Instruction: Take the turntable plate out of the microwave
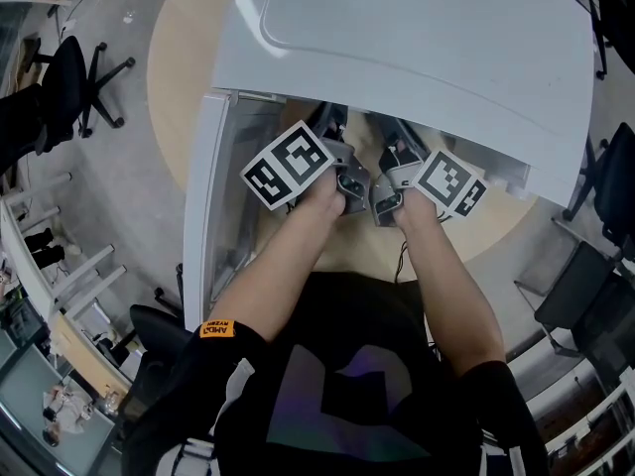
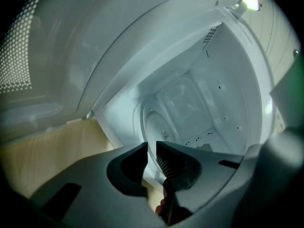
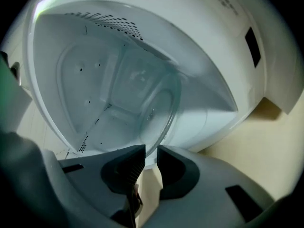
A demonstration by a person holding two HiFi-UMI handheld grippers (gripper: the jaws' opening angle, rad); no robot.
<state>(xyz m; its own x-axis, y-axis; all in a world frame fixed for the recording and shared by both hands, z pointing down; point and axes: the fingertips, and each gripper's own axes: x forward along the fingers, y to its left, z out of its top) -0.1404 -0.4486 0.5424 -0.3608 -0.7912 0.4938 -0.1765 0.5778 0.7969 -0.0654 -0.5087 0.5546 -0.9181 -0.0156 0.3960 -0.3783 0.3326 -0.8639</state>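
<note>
Inside the microwave (image 1: 417,58) on the counter (image 1: 179,97) lies the plate (image 3: 159,110), its near rim pinched in the narrowly parted left gripper (image 2: 152,148) and right gripper (image 3: 151,150), so both should lift evenly, keep it level and draw straight out.

Head view: I see bright, even room light, a soft sheen on the microwave (image 1: 417,58) top beyond my tools, and bowed edges. Gripper views: a lamp (image 2: 250,3) up and right of the left gripper (image 2: 151,145) floods the cavity cool white. The turntable plate (image 3: 159,110) rim glints ahead of the right gripper (image 3: 151,148). Near jaws are shadowed and soft, corners black.
</note>
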